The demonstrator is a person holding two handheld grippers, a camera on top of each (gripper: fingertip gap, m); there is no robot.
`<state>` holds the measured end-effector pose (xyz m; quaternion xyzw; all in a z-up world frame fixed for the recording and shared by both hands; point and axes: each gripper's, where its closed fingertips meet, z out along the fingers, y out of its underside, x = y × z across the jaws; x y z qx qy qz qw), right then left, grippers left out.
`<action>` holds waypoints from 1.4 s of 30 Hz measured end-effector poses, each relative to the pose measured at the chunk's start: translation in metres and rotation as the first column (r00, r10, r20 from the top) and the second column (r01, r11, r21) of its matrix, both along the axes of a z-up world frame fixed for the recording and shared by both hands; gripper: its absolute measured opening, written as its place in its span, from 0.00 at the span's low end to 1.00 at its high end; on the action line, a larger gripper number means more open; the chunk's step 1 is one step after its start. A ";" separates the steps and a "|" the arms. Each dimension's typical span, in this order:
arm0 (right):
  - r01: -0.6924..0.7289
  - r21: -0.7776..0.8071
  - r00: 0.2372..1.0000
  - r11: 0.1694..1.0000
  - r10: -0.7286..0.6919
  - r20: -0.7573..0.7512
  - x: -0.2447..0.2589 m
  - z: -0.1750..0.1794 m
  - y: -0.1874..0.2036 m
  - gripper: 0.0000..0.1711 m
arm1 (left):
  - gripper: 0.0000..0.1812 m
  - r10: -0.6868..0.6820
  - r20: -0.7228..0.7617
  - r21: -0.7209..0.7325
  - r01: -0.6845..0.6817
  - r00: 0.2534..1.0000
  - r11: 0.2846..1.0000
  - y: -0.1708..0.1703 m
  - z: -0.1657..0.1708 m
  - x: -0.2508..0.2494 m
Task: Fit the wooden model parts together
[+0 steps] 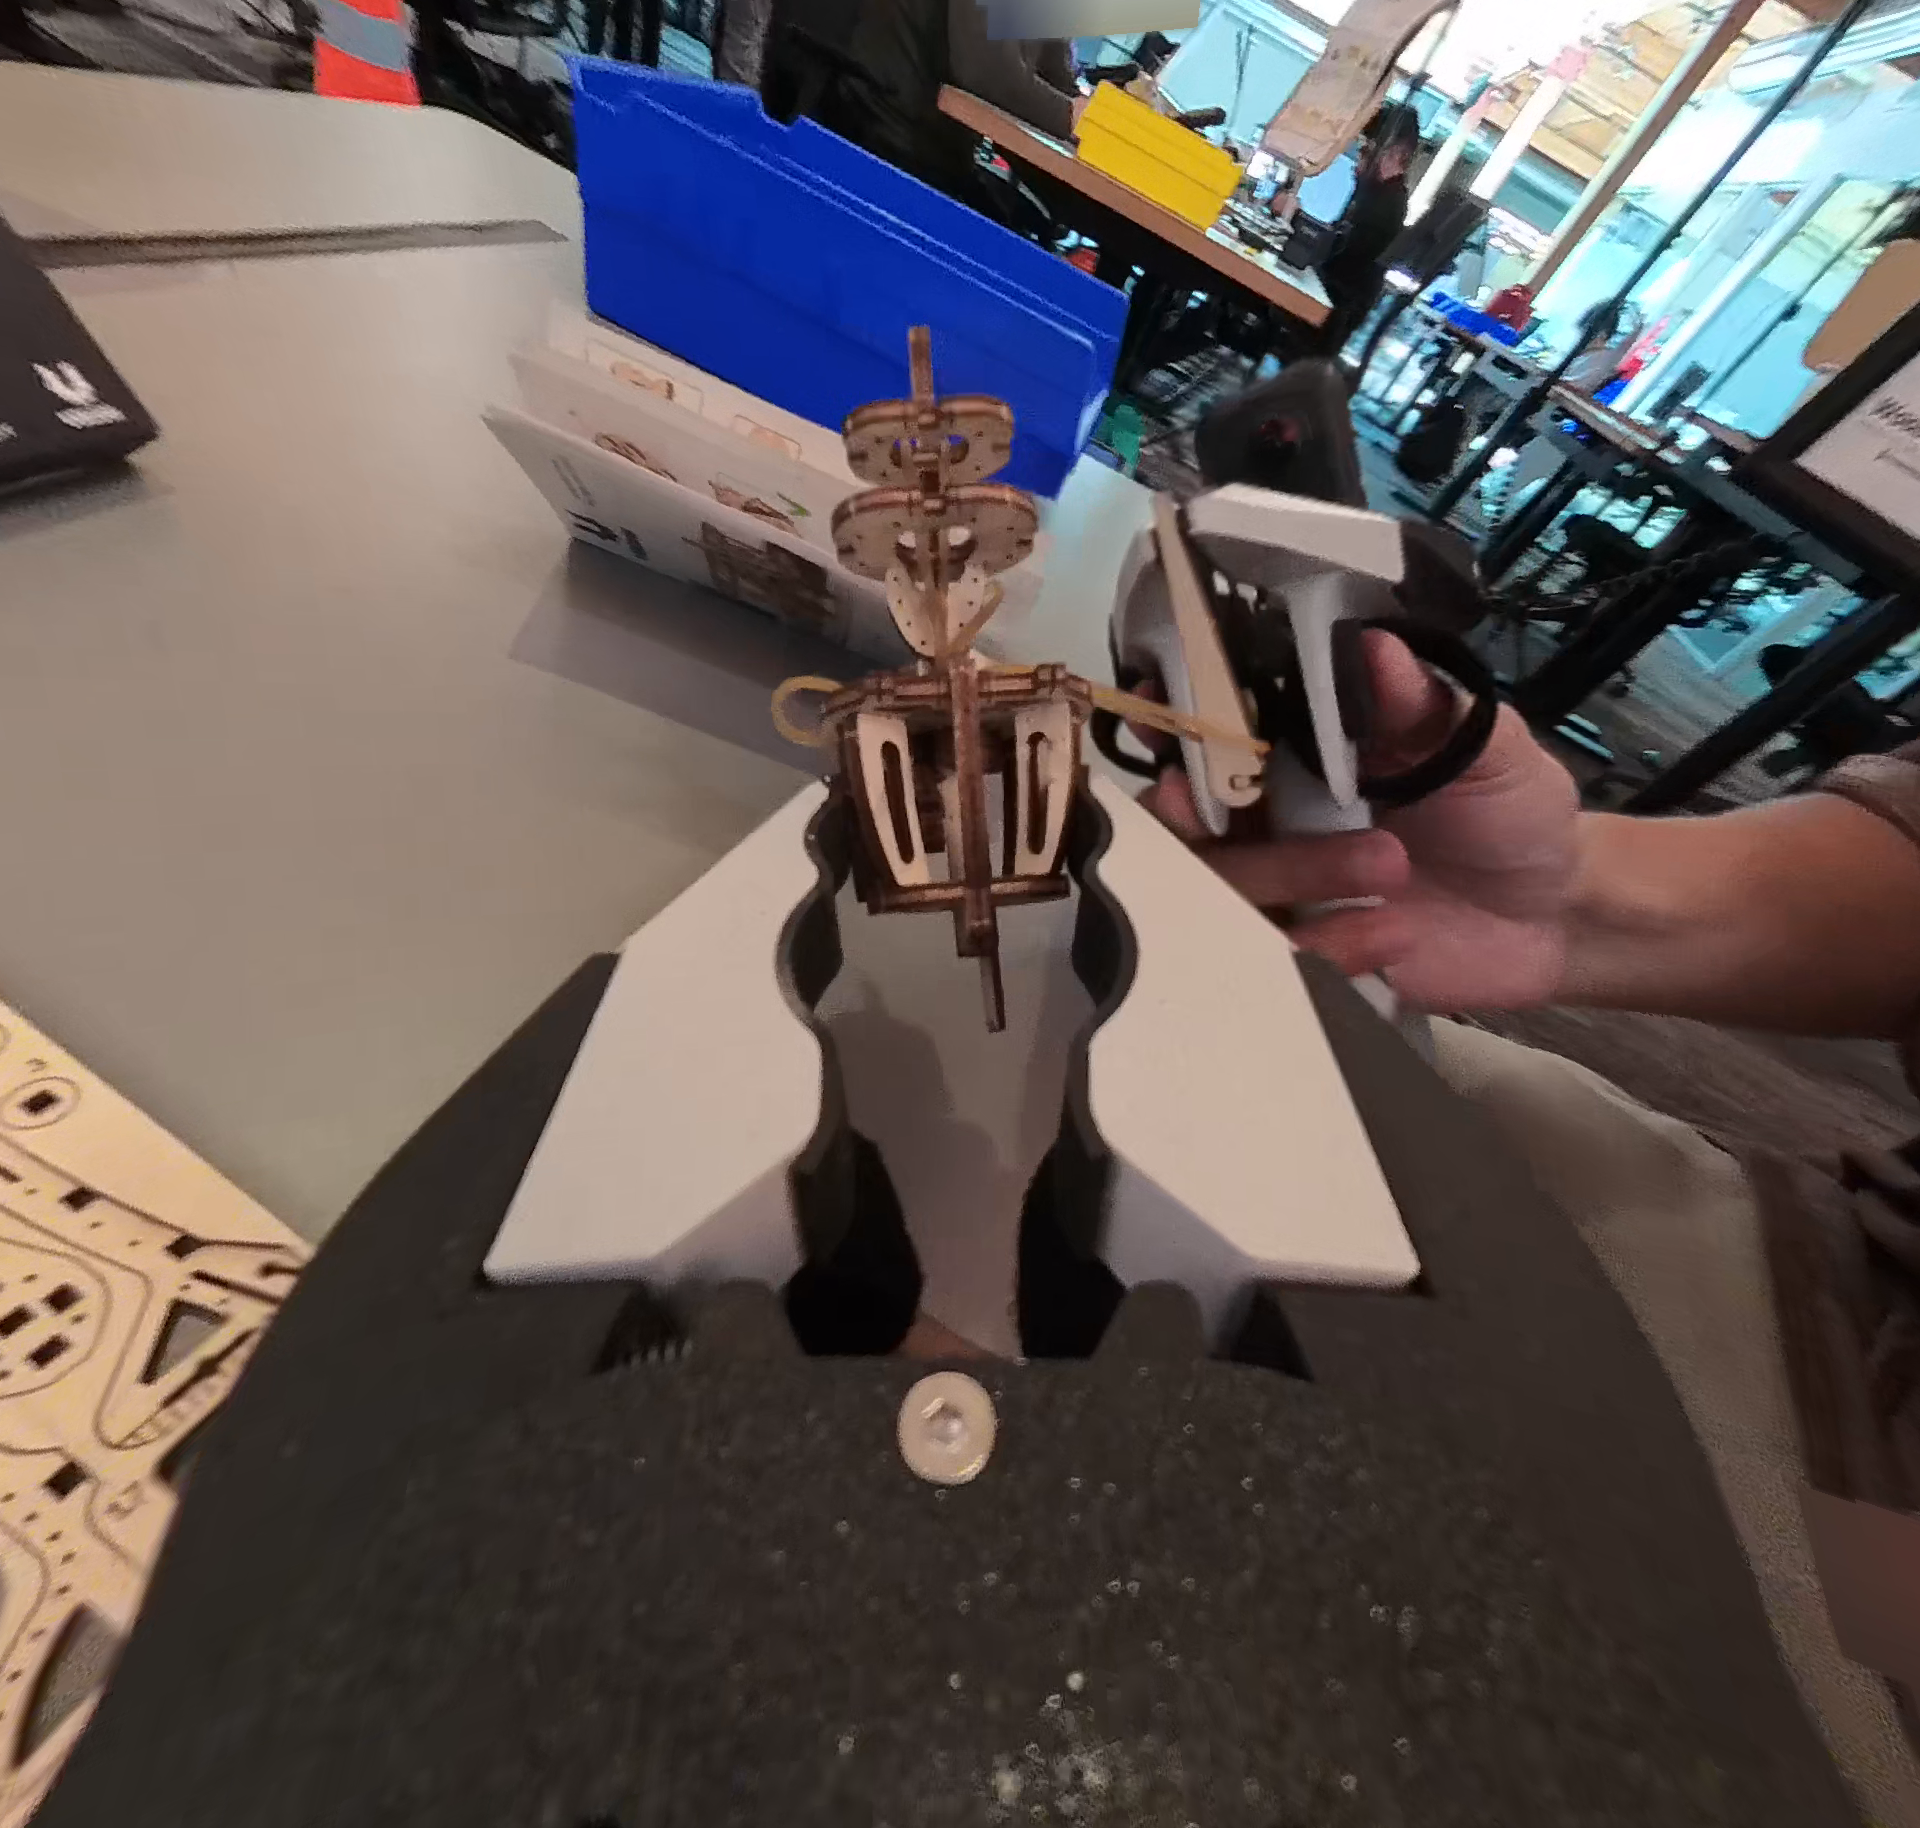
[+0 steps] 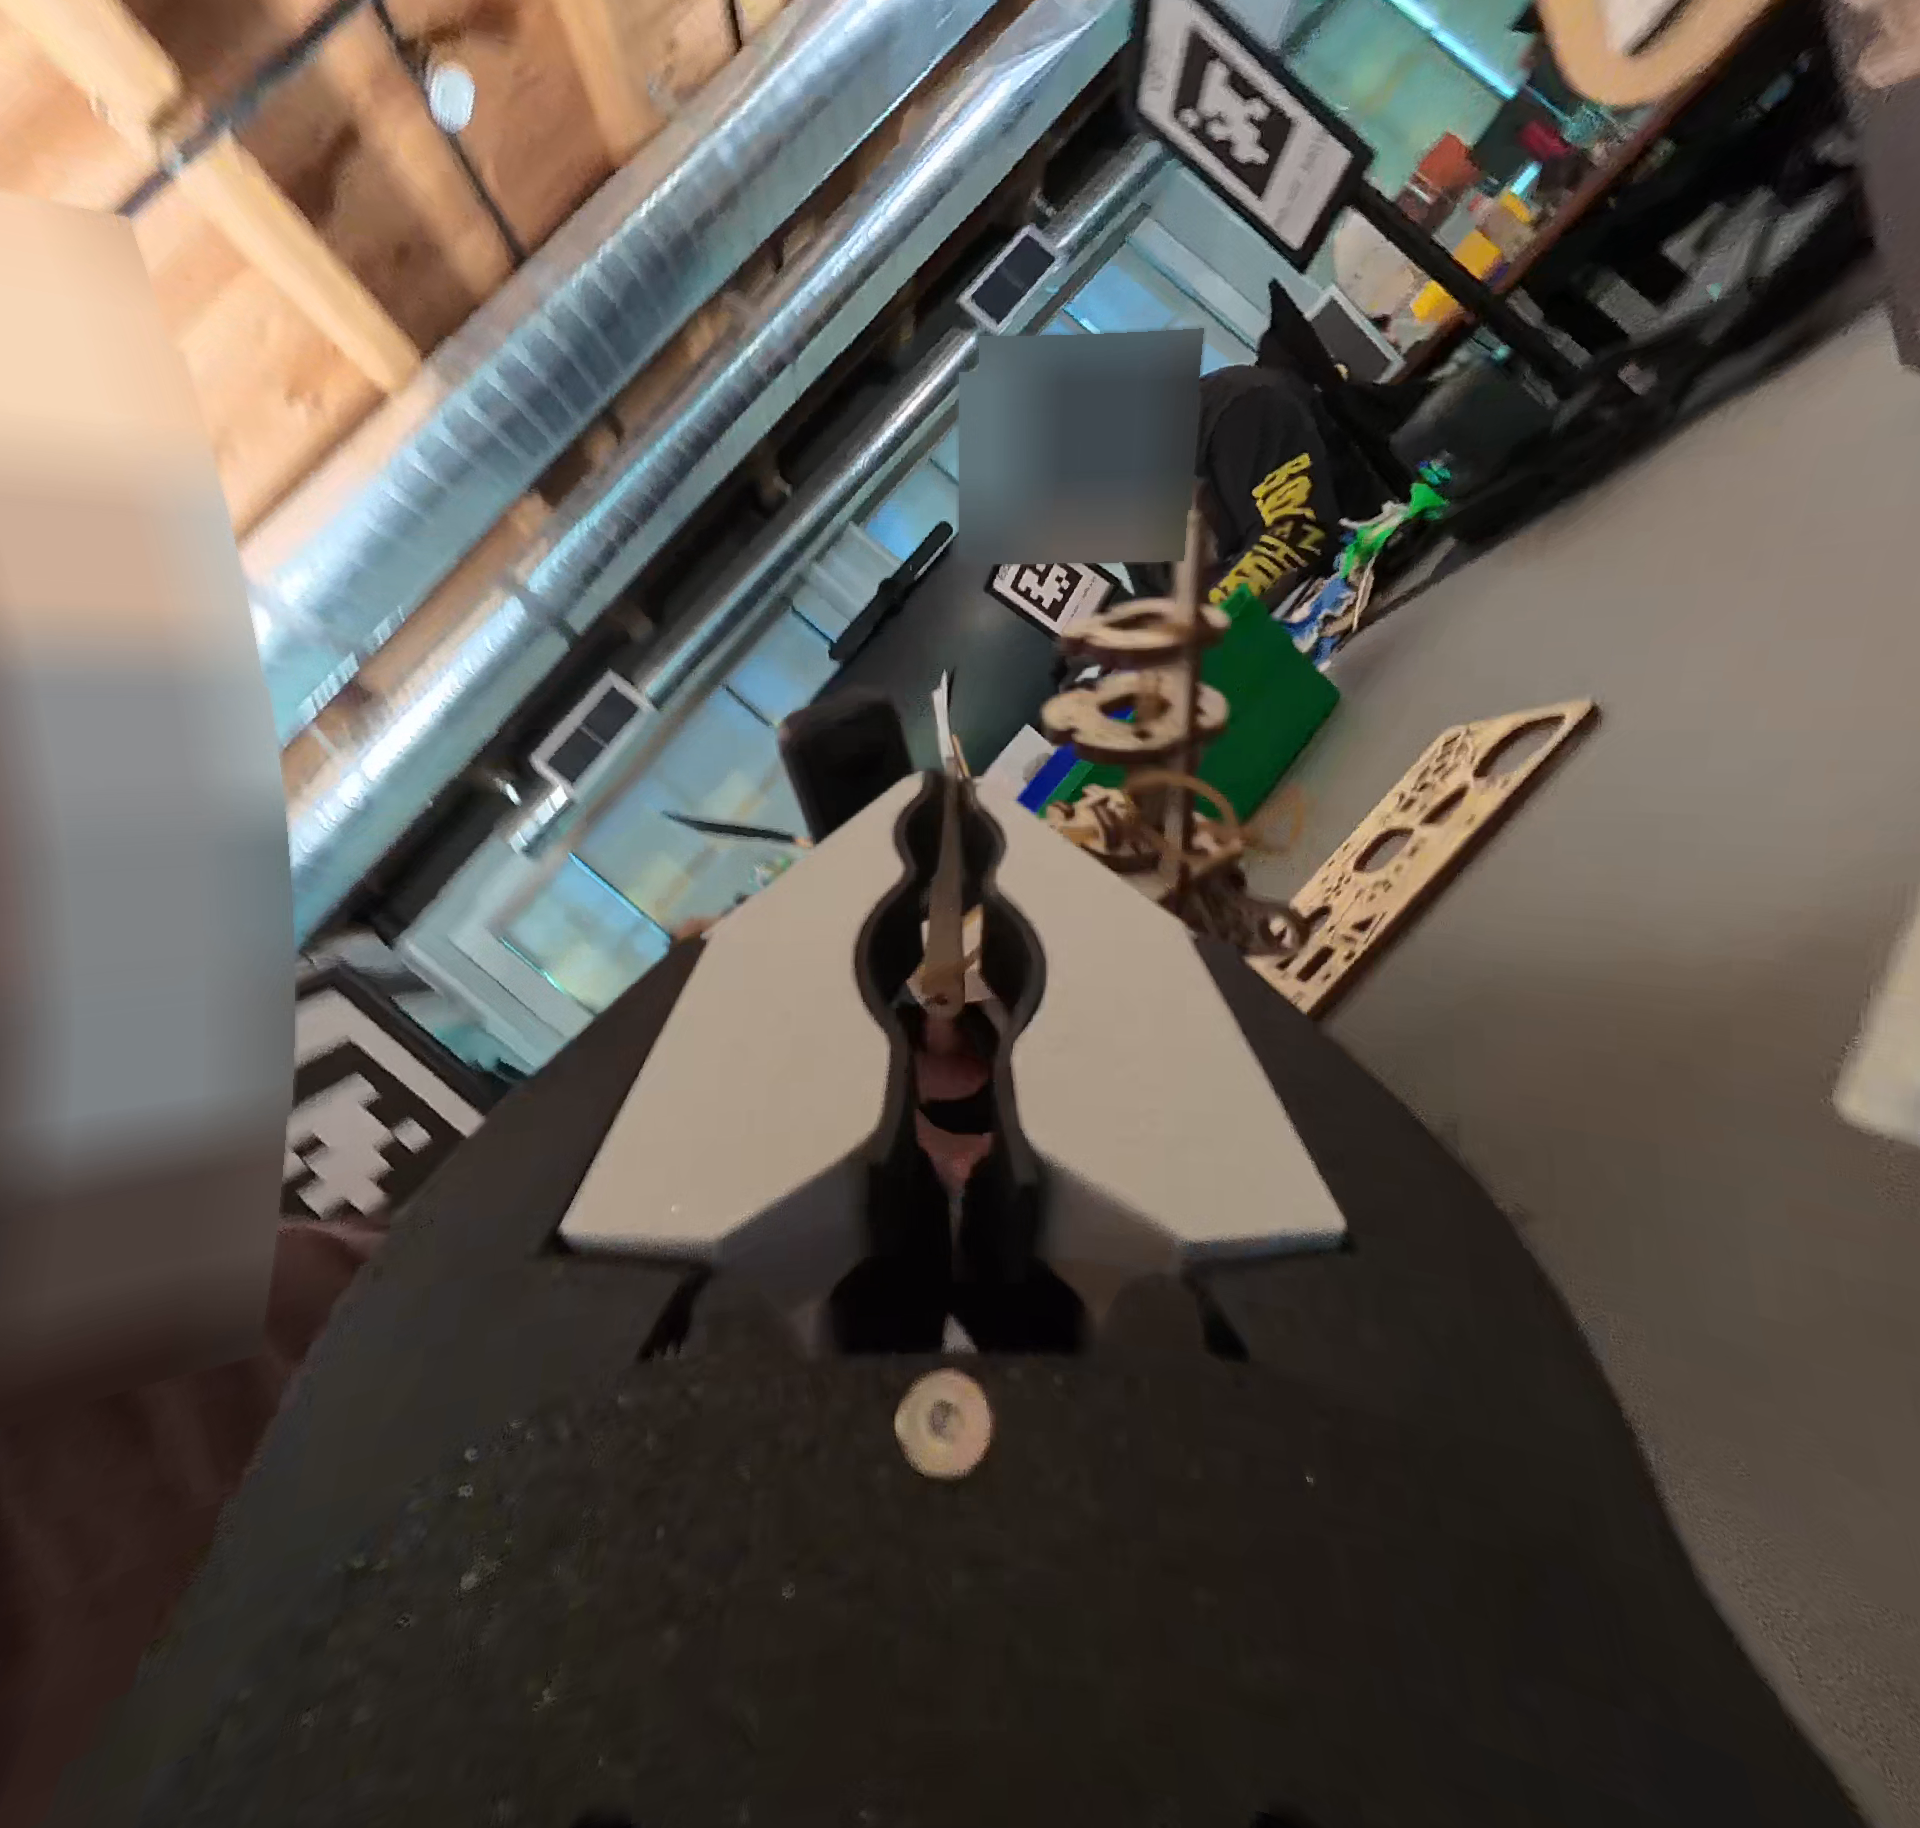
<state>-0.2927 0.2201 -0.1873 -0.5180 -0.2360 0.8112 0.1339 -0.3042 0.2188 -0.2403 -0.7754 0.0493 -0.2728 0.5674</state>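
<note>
The wooden model (image 1: 951,739) sits right at my left gripper's (image 1: 954,822) tips, and I have it clamped by its lower frame between the two white fingers (image 1: 717,968), mast upright, held above the grey table (image 1: 312,635). Two round perforated discs are stacked on the mast, and a tan rubber band (image 1: 1174,724) runs off its right side, looping out on the left too.

That band leads to my right gripper (image 2: 948,843), held just beside the model in a person's hand (image 1: 1455,874). There the jaws are closed down on a thin pale wooden strip (image 2: 945,895), which pokes out past the tips; the band meets the strip's lower end. From the right wrist view the model shows tilted, just right of the tips.

Behind the model lies an open instruction booklet (image 1: 665,490), then a blue bin (image 1: 831,261). A punched-out wooden parts sheet (image 1: 94,1290) lies at my near left; the right wrist view shows such a sheet (image 2: 1423,833) flat on the table beyond the model.
</note>
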 end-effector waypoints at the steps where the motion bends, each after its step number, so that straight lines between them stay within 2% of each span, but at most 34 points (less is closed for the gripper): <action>1: 0.001 -0.057 1.000 0.998 0.000 0.018 -0.001 -0.004 0.003 0.01 | 0.22 0.021 -0.021 0.014 -0.020 1.000 1.000 0.001 0.001 -0.002; 8: 0.040 -0.169 0.998 0.985 -0.031 0.058 -0.009 -0.013 0.010 0.01 | 0.22 0.100 -0.187 0.065 -0.089 0.977 0.994 0.003 -0.001 -0.005; 13: -0.049 -0.398 0.997 0.916 0.065 0.028 -0.010 -0.012 0.010 0.01 | 0.22 0.123 -0.235 0.044 -0.115 0.964 0.992 0.006 -0.010 -0.010; 15: -0.063 -0.417 0.996 0.907 0.081 0.025 -0.009 -0.010 0.012 0.01 | 0.22 0.117 -0.246 0.035 -0.112 0.962 0.993 0.006 -0.013 -0.010; 20: 0.068 -0.100 0.997 0.993 -0.064 0.046 -0.003 -0.003 0.017 0.01 | 0.22 0.124 -0.230 0.047 -0.116 0.965 0.992 0.006 -0.009 -0.011; 24: 0.227 0.183 0.974 0.957 -0.226 -0.025 0.000 0.008 0.021 0.01 | 0.22 0.109 -0.216 0.047 -0.101 0.970 0.994 0.005 -0.007 -0.007; 26: 0.223 0.229 0.975 0.947 -0.219 -0.046 0.000 0.014 0.016 0.01 | 0.22 0.102 -0.214 0.044 -0.095 0.971 0.995 0.005 -0.008 -0.006; 30: 0.154 0.098 0.988 0.983 -0.152 -0.027 -0.001 0.018 0.015 0.01 | 0.22 0.098 -0.221 0.049 -0.089 0.970 0.995 0.005 -0.008 -0.004; 33: 0.066 -0.080 0.998 0.995 -0.066 0.008 -0.003 0.016 0.018 0.01 | 0.22 0.108 -0.255 0.055 -0.097 0.961 0.994 0.005 -0.009 -0.007; 35: -0.042 -0.195 0.996 0.980 0.055 0.064 -0.008 0.008 0.010 0.01 | 0.22 0.122 -0.281 0.055 -0.111 0.952 0.992 0.006 -0.011 -0.009; 37: -0.148 -0.339 0.979 0.929 0.187 0.086 -0.011 0.001 0.002 0.01 | 0.22 0.135 -0.290 0.067 -0.120 0.948 0.990 0.006 -0.010 -0.010; 39: -0.159 -0.405 0.976 0.900 0.206 0.075 -0.014 -0.004 0.002 0.01 | 0.22 0.151 -0.310 0.073 -0.135 0.939 0.988 0.007 -0.010 -0.012; 42: -0.121 -0.385 0.981 0.915 0.169 0.095 -0.017 -0.012 0.005 0.01 | 0.22 0.161 -0.348 0.067 -0.147 0.924 0.987 0.007 -0.015 -0.012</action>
